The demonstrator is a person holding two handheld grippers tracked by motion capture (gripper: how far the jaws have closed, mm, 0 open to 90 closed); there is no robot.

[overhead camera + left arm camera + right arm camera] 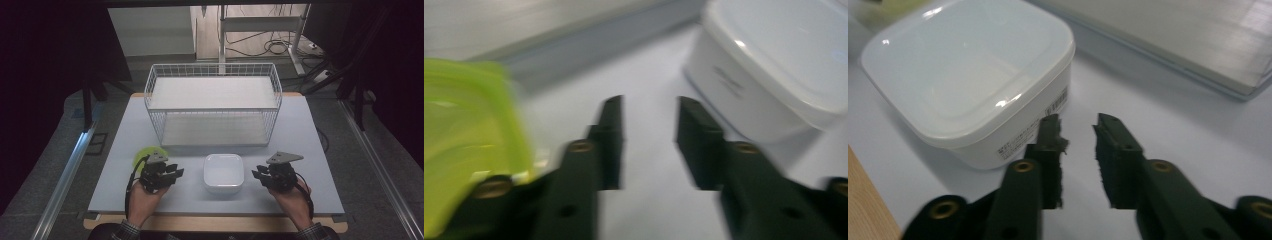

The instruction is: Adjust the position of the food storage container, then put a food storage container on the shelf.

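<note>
Lab: floor cables (272, 47), dark curtains (395, 75)

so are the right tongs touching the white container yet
Apart. The right gripper view shows bare table between the right tongs and the white container, jaws open and empty.

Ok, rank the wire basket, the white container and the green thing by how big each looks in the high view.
1. Wire basket, by far the largest.
2. White container, much smaller.
3. Green thing, smallest as seen, but the left tongs hide part of it, so its full size next to the container is uncertain.
</note>
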